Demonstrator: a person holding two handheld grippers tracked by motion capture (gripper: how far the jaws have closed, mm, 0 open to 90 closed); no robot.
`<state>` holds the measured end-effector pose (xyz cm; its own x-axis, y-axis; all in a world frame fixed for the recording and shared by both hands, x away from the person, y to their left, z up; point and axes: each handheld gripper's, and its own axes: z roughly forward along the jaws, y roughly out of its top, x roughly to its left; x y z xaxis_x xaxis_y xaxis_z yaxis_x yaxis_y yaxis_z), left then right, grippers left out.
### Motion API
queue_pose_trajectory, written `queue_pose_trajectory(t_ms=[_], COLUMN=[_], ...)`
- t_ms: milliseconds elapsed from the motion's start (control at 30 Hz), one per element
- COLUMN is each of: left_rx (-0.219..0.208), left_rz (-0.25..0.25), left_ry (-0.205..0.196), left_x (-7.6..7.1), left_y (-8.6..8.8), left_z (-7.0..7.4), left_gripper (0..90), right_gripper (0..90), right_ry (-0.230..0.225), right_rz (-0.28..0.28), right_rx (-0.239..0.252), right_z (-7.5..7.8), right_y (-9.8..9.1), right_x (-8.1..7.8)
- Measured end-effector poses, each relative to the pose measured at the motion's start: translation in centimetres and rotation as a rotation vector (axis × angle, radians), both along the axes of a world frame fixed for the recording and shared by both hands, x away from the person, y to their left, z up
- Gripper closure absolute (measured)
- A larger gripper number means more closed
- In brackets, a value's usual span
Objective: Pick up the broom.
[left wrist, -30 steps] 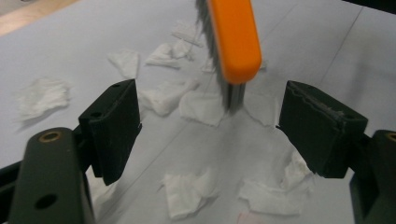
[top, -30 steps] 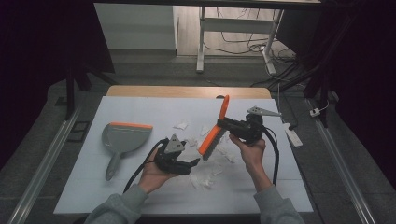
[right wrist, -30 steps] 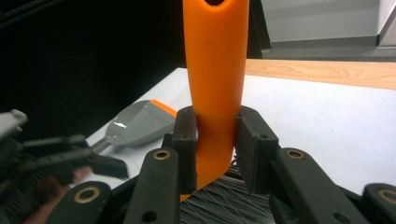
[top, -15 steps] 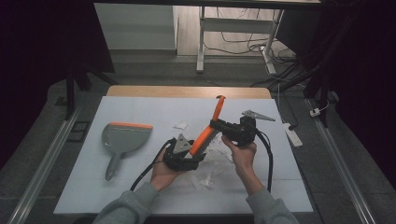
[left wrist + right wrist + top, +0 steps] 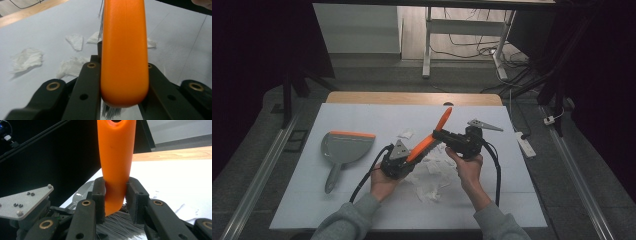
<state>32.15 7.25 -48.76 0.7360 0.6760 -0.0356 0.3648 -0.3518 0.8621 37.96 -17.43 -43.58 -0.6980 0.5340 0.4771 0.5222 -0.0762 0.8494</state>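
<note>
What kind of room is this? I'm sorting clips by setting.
Probably a lab or recording workspace, not a home: a white-covered table under a fixed camera, loose cables on the floor, desk legs behind.

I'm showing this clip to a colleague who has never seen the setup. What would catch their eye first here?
The bright orange brush held above the middle of the table, with both the left gripper and the right gripper shut on it. Next come the crumpled white paper scraps scattered on the white table beneath the hands, and the grey dustpan with an orange edge lying to the left.
</note>
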Motion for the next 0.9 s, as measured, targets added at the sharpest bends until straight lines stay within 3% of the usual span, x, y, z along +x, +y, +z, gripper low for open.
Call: queue_pose_trajectory(t_ms=[133, 167, 233, 267, 300, 333, 367, 467, 567, 667, 733, 900], left_rx=[0.015, 0.019, 0.016, 0.009, 0.011, 0.017, 0.025, 0.068, 0.099, 0.127, 0.151, 0.200], left_rz=[-0.010, -0.007, -0.003, -0.004, -0.002, 0.001, 0.000, -0.014, -0.036, -0.060, -0.069, -0.092], left_ry=[0.016, 0.023, 0.043, 0.060, 0.072, 0.075, 0.083, 0.114, 0.125, 0.131, 0.137, 0.139], left_x=[0.2, 0.3, 0.6, 0.8, 1.0, 1.1, 1.1, 1.3, 1.3, 1.2, 1.1, 0.9], left_y=[0.5, 0.7, 1.4, 1.9, 2.3, 2.7, 3.1, 4.0, 4.4, 4.6, 4.7, 4.7], left_z=[0.2, 0.2, 0.3, 0.3, 0.5, 0.5, 0.7, 1.0, 1.4, 1.8, 2.0, 2.5], left_gripper=[80.2, 80.3, 80.2, 80.3, 80.3, 80.2, 80.2, 80.2, 80.2, 80.2, 80.2, 80.2], right_gripper=[67.2, 59.7, 56.5, 51.3, 51.3, 47.1, 47.1, 40.5, 39.0, 39.0, 38.8, 38.7], right_ry=[-0.018, -0.030, -0.037, -0.062, -0.062, -0.094, -0.094, -0.126, -0.149, -0.164, -0.189, -0.212], right_rz=[0.009, 0.014, 0.012, 0.014, 0.014, 0.036, 0.036, 0.075, 0.105, 0.114, 0.133, 0.190], right_rx=[-0.028, -0.053, -0.068, -0.111, -0.111, -0.166, -0.166, -0.241, -0.315, -0.348, -0.415, -0.477], right_z=[0.2, 0.3, 0.4, 0.7, 0.7, 1.0, 1.0, 1.5, 1.9, 2.0, 2.2, 2.9], right_y=[0.2, 0.3, 0.3, 0.2, 0.2, 0.0, 0.0, -0.4, -1.0, -1.1, -1.1, -0.9], right_x=[0.0, 0.0, -0.1, -0.2, -0.2, -0.3, -0.3, -0.5, -0.5, -0.6, -0.9, -1.6])
